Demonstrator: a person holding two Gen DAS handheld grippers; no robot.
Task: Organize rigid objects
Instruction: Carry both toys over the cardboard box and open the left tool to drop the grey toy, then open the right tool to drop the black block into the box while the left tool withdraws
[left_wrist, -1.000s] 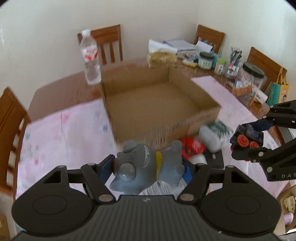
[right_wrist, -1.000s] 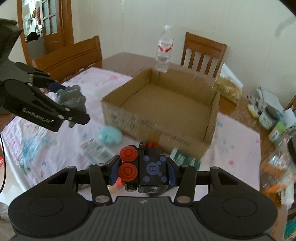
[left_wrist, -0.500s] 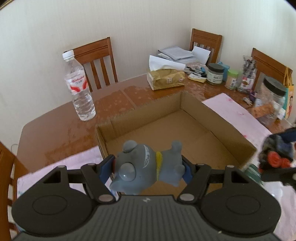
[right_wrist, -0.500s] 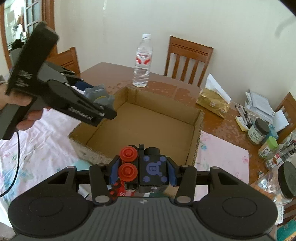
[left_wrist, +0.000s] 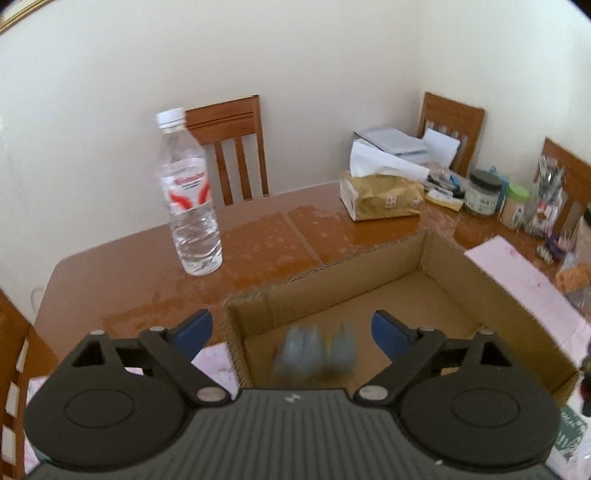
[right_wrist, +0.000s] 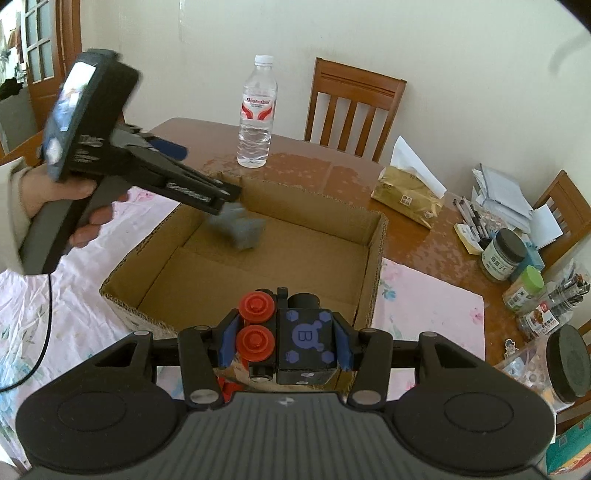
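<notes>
The left gripper (left_wrist: 291, 332) has just spread its fingers, dropping the grey elephant toy (right_wrist: 238, 230) into the cardboard box (right_wrist: 373, 258); the right gripper (right_wrist: 284, 341) grasps a black robot toy (right_wrist: 295, 338), likely next.

Grey toy (right_wrist: 239, 232), brown cardboard box (right_wrist: 373, 254), red-wheeled black block (right_wrist: 291, 338), pink floral cloth (right_wrist: 428, 306).

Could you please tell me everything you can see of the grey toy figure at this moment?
The grey toy figure looks like smooth moulded plastic or rubber with stubby limbs and a yellow band. It is motion-blurred in both views, inside the cardboard box near its far left corner, just below the open left hand-held gripper. Nothing grips it; whether it has landed cannot be told.
</notes>
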